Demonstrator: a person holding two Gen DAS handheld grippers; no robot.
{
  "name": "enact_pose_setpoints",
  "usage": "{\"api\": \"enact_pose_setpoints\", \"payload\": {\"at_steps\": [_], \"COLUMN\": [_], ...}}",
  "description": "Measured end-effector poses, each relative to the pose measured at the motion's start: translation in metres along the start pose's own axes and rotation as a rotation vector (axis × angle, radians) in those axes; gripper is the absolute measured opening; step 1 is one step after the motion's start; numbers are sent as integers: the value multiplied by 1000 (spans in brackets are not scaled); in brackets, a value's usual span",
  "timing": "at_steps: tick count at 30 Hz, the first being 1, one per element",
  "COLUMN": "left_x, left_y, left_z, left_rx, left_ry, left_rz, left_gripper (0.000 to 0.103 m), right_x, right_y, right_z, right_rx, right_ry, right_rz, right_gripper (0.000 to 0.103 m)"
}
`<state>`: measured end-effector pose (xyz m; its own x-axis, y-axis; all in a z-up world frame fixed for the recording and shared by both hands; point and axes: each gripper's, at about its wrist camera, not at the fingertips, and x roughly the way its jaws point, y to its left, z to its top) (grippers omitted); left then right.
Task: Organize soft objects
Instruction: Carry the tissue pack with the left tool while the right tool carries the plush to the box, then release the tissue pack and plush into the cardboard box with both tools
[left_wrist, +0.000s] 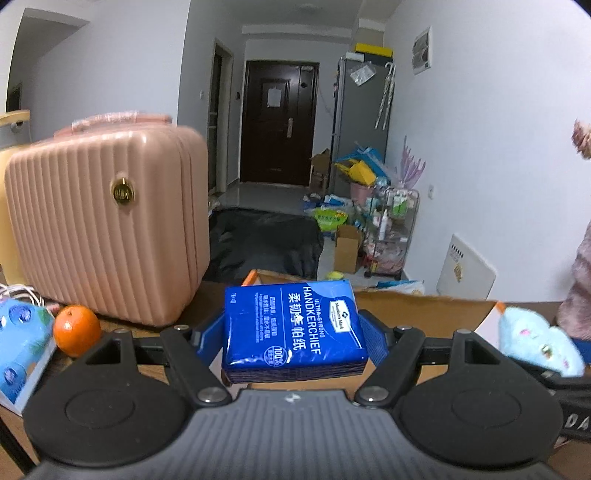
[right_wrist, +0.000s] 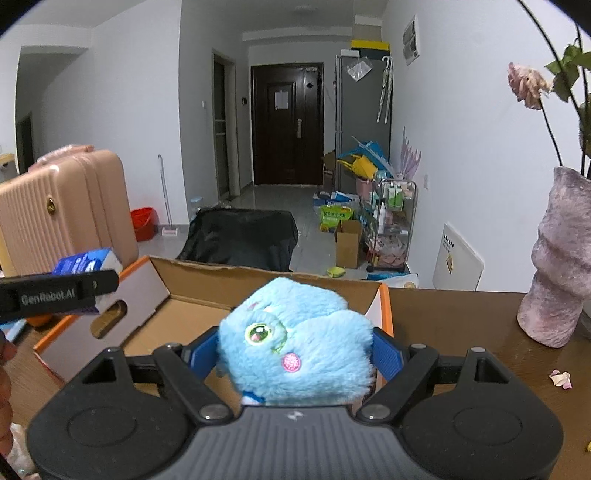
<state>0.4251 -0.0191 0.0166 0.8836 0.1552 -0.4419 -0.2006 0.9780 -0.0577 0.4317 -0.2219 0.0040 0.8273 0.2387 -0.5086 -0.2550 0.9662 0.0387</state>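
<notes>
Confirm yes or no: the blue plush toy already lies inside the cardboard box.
No. The right tool grips the blue plush toy above the cardboard box.

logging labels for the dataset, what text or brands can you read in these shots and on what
"ULTRA-STRONG HANDKERCHIEF": blue tissue pack held in the left gripper.
"Member's Mark": logo on the same pack.
"100%": round seal on the same pack; the small print is unreadable.
"GenRobot.AI": side of the left gripper in the right wrist view.
Notice on the dark door: too small to read.
Blue plush toy in the right gripper: no text.
</notes>
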Motion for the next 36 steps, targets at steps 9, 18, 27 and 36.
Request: {"api": "enact_pose_setpoints", "payload": {"at_steps": [9, 18, 27, 36], "left_x": [16, 21, 13, 12], "left_y": [-3, -8, -4, -6], "left_z": [-14, -23, -23, -22], "left_rx": [56, 100, 92, 96], "left_ry": [30, 40, -15, -25], "left_rz": [18, 23, 20, 35], "left_gripper": [76, 76, 103, 103], "right_x": [23, 36, 36, 28], "right_y": [3, 8, 6, 0], "right_z": [-4, -11, -11, -9], "right_rx": [-21, -35, -22, -3], "right_ry": [69, 119, 121, 91], "right_rz": [-3, -12, -12, -21], "right_gripper": [84, 84, 103, 103]}}
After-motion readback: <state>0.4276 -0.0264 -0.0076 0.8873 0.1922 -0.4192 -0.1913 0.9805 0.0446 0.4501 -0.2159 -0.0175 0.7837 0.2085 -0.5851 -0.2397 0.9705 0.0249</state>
